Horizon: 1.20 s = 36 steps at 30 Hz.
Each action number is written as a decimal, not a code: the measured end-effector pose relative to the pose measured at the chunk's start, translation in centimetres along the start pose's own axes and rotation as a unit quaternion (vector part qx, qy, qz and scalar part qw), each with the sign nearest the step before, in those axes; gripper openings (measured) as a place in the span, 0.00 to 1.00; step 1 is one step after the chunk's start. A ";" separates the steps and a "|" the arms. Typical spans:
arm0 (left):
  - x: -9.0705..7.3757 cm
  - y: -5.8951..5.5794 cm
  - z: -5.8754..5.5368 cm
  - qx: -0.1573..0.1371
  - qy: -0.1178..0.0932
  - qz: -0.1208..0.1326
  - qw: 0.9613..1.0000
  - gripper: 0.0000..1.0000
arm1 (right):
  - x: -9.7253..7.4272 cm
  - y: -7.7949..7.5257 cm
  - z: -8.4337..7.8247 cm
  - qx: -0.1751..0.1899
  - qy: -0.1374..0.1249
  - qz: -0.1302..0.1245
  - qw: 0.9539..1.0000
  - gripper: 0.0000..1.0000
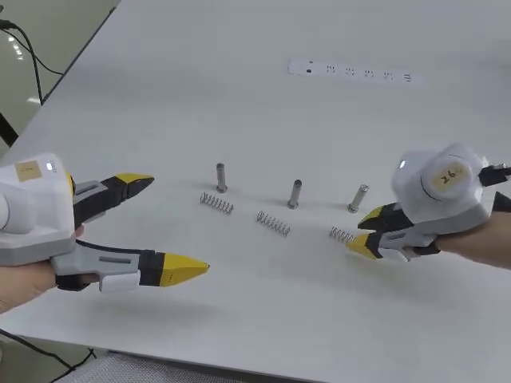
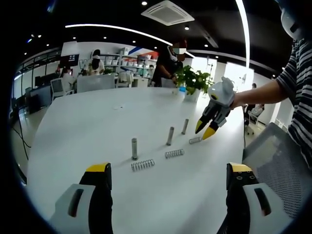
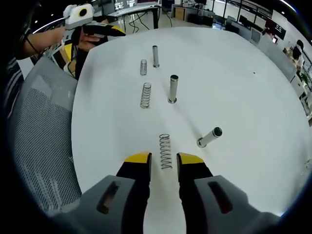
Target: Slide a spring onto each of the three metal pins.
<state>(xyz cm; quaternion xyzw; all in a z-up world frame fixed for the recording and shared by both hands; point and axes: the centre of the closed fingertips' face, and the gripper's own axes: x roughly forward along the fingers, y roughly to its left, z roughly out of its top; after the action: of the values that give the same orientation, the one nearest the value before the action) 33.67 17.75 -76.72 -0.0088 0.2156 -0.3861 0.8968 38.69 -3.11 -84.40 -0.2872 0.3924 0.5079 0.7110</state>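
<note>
Right gripper (image 3: 163, 158) lines up on the nearest spring (image 3: 165, 151), jaws narrowly parted.

Its yellow tips straddle the spring's near end without clearly touching it, likely so that one squeeze can lift it for threading onto the pin (image 3: 209, 137) just beside it. Three pins stand in a row on the white bench (image 1: 239, 88), each with a spring lying just in front and none loaded yet. At the row's other end the left gripper (image 1: 176, 225) hovers spread wide and empty, probably held clear of the work.

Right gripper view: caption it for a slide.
Right gripper, open, straddles the nearest spring; three pins stand bare beyond.
</note>
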 end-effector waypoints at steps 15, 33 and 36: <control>0.0 0.1 -0.3 -0.004 0.000 0.001 1.000 0.97 | 0.9 0.2 -0.8 -0.020 0.031 0.009 0.999 0.19; 0.1 -0.3 -0.6 -0.006 0.003 -0.001 1.000 0.97 | 1.3 0.4 -1.4 -0.053 0.049 0.018 0.997 0.13; 0.2 -0.5 -0.7 -0.006 0.005 -0.004 1.000 0.97 | 1.2 0.4 -1.4 -0.058 0.049 0.015 0.997 0.13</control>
<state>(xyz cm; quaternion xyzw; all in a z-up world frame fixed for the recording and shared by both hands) 33.17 17.40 -77.36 -0.0131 0.2219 -0.3883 0.8943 38.20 -3.53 -86.17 -0.3465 0.4012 0.5260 0.6651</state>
